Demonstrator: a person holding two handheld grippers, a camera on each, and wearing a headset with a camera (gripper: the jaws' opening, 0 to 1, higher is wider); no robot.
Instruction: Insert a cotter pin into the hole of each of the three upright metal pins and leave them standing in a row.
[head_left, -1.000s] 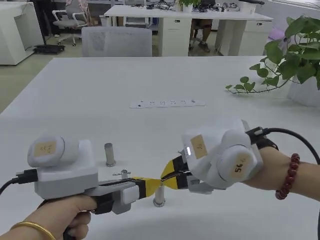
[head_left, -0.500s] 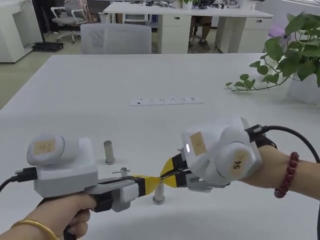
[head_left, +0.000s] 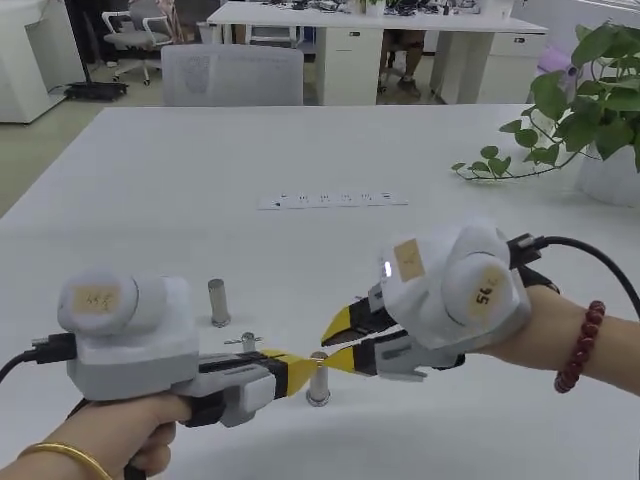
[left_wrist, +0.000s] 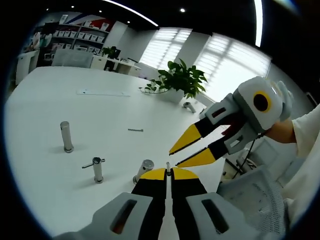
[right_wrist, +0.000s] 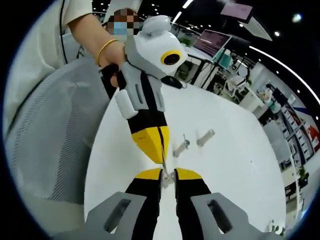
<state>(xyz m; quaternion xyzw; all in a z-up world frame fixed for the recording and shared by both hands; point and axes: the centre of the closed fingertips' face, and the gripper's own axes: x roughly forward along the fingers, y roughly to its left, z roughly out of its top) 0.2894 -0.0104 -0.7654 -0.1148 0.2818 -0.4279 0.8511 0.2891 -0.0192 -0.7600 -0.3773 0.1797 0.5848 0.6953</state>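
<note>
Now the right gripper (head_left: 345, 342) has let go. Its jaws, pinched in against the other tool's tips half a second ago, stand moderately apart and empty. The left gripper (head_left: 295, 368) alone carries the cotter pin (left_wrist: 168, 169), jaws clamped tight on it, just beside the top of the nearest metal pin (head_left: 318, 382). Middle pin (head_left: 247, 347) already has its cotter; far pin (head_left: 218, 303) is bare; a spare cotter pin (left_wrist: 135, 130) lies on the table beyond. Reading — handover complete, second insertion comes next.
</note>
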